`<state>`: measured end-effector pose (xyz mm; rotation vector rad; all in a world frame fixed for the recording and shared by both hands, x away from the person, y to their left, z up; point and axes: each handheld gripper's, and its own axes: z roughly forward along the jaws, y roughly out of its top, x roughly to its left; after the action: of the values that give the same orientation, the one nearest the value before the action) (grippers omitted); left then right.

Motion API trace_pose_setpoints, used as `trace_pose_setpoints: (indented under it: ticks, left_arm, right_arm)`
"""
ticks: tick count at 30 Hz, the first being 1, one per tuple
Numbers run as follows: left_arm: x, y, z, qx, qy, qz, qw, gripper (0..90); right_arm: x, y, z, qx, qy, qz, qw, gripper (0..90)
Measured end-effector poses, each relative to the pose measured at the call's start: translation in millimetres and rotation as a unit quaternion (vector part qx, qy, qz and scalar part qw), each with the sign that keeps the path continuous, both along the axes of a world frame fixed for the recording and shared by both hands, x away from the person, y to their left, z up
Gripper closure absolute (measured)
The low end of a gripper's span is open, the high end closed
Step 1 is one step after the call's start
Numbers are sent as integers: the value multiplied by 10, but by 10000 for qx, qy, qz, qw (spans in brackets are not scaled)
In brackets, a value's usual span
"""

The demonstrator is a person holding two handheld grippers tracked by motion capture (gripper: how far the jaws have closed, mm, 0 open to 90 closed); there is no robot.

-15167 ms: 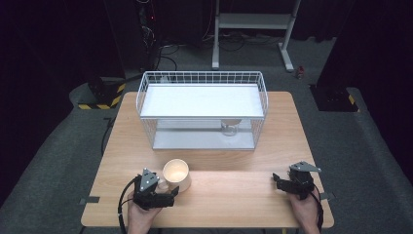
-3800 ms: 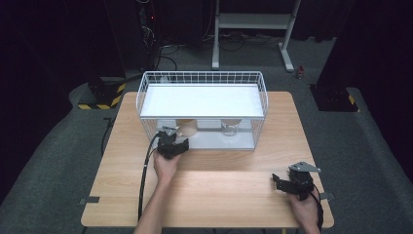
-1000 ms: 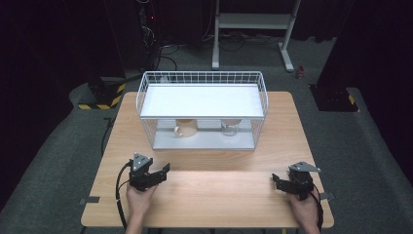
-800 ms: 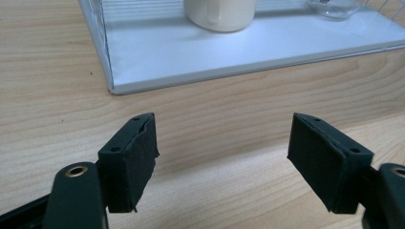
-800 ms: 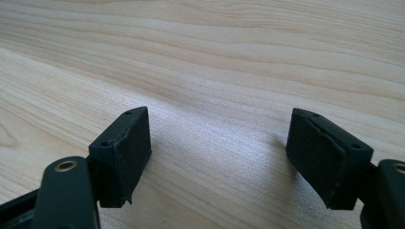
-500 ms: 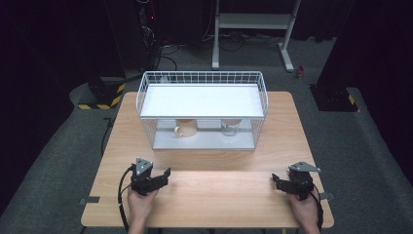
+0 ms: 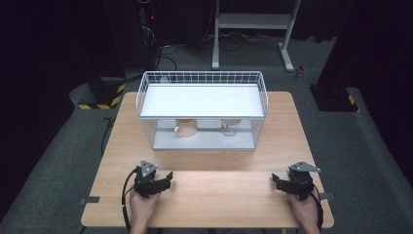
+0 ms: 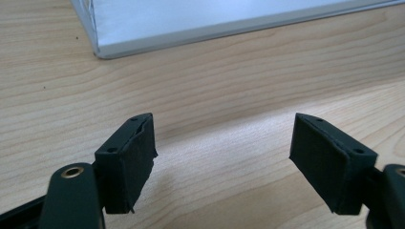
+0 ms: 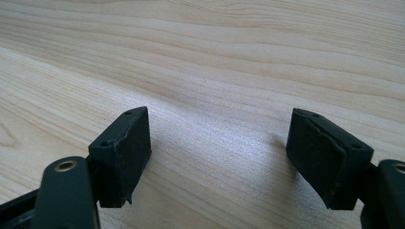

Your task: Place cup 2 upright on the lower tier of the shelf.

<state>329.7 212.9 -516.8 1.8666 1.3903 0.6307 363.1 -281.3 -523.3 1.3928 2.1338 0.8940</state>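
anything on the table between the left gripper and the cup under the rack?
Only bare wood table between left gripper and cup, then the rack base edge; the high view shows it.

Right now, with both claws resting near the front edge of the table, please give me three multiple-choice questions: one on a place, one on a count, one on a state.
1. Where is the tan cup?
A. on the lower shelf of the white wire rack
B. on the rack's top shelf
C. on the bare table by the left claw

2. How many cups stand in the rack?
A. one
B. two
C. four

3. How is the left claw?
A. shut on a cup
B. open with nothing in it
C. shut on a spoon

Answers:
1 A, it stands under the white top shelf.
2 B, the tan cup and a clear cup stand beside each other.
3 B, bare table shows between its pads.
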Motion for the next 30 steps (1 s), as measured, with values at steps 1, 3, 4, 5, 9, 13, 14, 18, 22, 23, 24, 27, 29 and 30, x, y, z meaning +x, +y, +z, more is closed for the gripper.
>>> trace_pose_setpoints:
  ticks: [1,3,4,5,9,13,14,18,22,23,24,27,29,30]
  left_arm:
    - [-1,1,-11,-7,35,10,10000,238]
    - [-2,6,-33,-19,58,39,10000,238]
    - [-4,7,-39,-26,75,46,10000,238]
    - [-3,13,-48,-9,95,41,9999,238]
    - [11,21,-82,-65,165,62,9998,238]
    - [19,34,-106,-25,193,94,9998,238]
    - [22,37,-111,-10,217,102,9997,238]
    - [27,30,-112,12,204,131,9997,238]
    - [31,3,-115,158,202,151,9996,237]
    - [30,-10,-115,207,217,148,9994,235]
    - [31,-27,-115,273,222,111,9993,231]
    - [26,-48,-116,270,232,163,9992,213]
    - [22,-59,-118,251,220,192,9993,208]
    - [22,-58,-118,253,220,191,9993,208]
  right_arm:
    - [0,0,0,0,0,0,10000,232]
    - [0,-1,0,-3,1,3,10000,233]
    - [0,0,0,0,0,0,10000,232]
    - [1,-1,0,-6,-6,7,10000,233]
    - [0,0,0,1,0,-1,10000,233]
    - [1,-1,0,-6,-7,8,10000,232]
    - [1,-1,0,-7,-6,7,10000,232]
    - [0,0,0,1,2,-2,10000,232]
    - [0,0,0,1,1,-2,10000,232]
    - [0,0,0,1,1,-2,10000,233]
    - [-1,0,0,1,1,-2,10000,233]
    - [-2,-1,0,-2,4,3,10000,232]
    - [-3,0,0,9,10,-3,10000,232]
    - [-1,-1,0,3,3,1,10000,232]
